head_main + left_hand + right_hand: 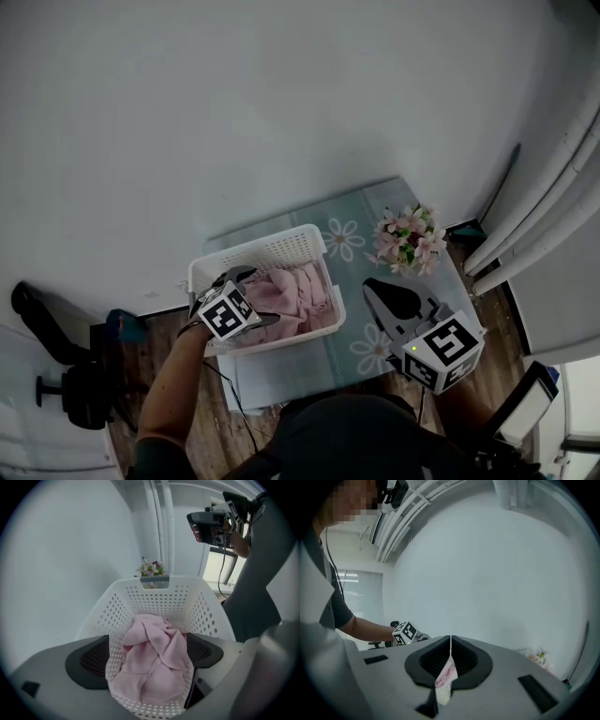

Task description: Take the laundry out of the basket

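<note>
A white perforated laundry basket [272,246] stands on the table with a crumpled pink cloth [295,295] inside. My left gripper [255,298] reaches down at the basket's near left end. In the left gripper view its jaws stand wide open [150,656], the basket's near end [164,595] and the pink cloth [154,663] lie between them, and the pads do not press on either. My right gripper [384,292] hovers over the table right of the basket, jaws shut [450,660]. A thin pink-and-white sliver shows at the seam; I cannot tell what it is.
A pot of pink flowers [408,234] sits at the table's far right corner. The pale floral tablecloth [361,202] lies against a white wall. White pipes [534,216] run at the right, and an office chair [56,375] stands on the floor to the left.
</note>
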`<state>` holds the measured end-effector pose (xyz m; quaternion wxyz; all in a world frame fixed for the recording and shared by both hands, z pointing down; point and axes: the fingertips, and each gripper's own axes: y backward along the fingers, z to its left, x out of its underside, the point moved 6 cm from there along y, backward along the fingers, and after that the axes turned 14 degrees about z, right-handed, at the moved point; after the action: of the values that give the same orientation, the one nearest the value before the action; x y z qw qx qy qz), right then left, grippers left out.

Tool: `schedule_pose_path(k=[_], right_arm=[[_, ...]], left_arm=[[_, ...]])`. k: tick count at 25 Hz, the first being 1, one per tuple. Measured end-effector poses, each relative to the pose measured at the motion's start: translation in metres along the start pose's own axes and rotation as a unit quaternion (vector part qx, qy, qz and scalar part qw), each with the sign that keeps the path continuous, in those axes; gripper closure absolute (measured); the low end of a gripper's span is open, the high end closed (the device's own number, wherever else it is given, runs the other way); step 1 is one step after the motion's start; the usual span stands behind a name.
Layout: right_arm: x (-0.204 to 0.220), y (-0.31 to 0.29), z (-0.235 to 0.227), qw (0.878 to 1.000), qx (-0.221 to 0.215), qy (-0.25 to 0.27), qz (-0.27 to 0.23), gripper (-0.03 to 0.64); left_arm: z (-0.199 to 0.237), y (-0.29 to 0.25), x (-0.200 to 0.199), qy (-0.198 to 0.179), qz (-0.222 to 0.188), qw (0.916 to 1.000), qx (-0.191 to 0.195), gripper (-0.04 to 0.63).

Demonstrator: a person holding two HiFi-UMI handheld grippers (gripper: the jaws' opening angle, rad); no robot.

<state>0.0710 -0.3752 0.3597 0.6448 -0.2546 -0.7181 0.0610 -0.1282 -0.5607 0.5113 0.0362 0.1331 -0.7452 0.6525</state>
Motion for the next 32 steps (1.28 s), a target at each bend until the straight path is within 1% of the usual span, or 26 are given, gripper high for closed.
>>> schedule_pose_path(k=[2,4,6,7,10,13,16,21,28,29,30,32], right_arm=[[0.002,-0.003,0.0,1.0,0.012,-0.008,0.004,0.6],[0.005,-0.005,0.0,1.0,0.022,-0.012,0.011,0.6],[0.009,-0.006,0.001,0.999,0.031,-0.014,0.02,0.6],[0.012,-0.006,0.001,0.999,0.035,-0.016,0.024,0.6],[0.019,-0.005,-0.001,0.998,0.052,-0.028,0.036,0.6],[0.024,-0.005,-0.006,0.996,0.065,-0.036,0.045,0.6],[0.029,-0.004,-0.011,0.995,0.076,-0.044,0.049,0.6],[0.035,-0.005,-0.015,0.993,0.084,-0.057,0.053,0.6],[0.046,-0.01,-0.019,0.991,0.09,-0.072,0.061,0.6],[0.047,-0.01,-0.018,0.992,0.089,-0.073,0.061,0.6],[0.047,-0.01,-0.017,0.992,0.087,-0.072,0.061,0.6],[0.047,-0.01,-0.016,0.992,0.084,-0.069,0.059,0.6]], left_arm=[[-0.004,-0.022,0.005,-0.025,0.033,0.9987,0.03,0.078],[-0.01,-0.042,0.009,-0.052,0.068,0.9947,0.057,0.045],[-0.013,-0.059,0.013,-0.068,0.1,0.99,0.072,0.019],[-0.013,-0.068,0.014,-0.072,0.117,0.9875,0.077,0.009],[-0.015,-0.092,0.02,-0.087,0.162,0.9795,0.082,0.009],[-0.014,-0.111,0.024,-0.104,0.19,0.9729,0.08,0.009],[-0.012,-0.128,0.025,-0.117,0.207,0.9686,0.073,0.009],[-0.012,-0.155,0.027,-0.122,0.221,0.9654,0.067,0.009],[-0.01,-0.167,0.027,-0.117,0.232,0.9599,0.104,0.017],[-0.01,-0.167,0.027,-0.117,0.233,0.9598,0.105,0.032],[-0.011,-0.166,0.027,-0.116,0.23,0.9605,0.106,0.061],[-0.011,-0.164,0.028,-0.114,0.215,0.9646,0.101,0.137]])
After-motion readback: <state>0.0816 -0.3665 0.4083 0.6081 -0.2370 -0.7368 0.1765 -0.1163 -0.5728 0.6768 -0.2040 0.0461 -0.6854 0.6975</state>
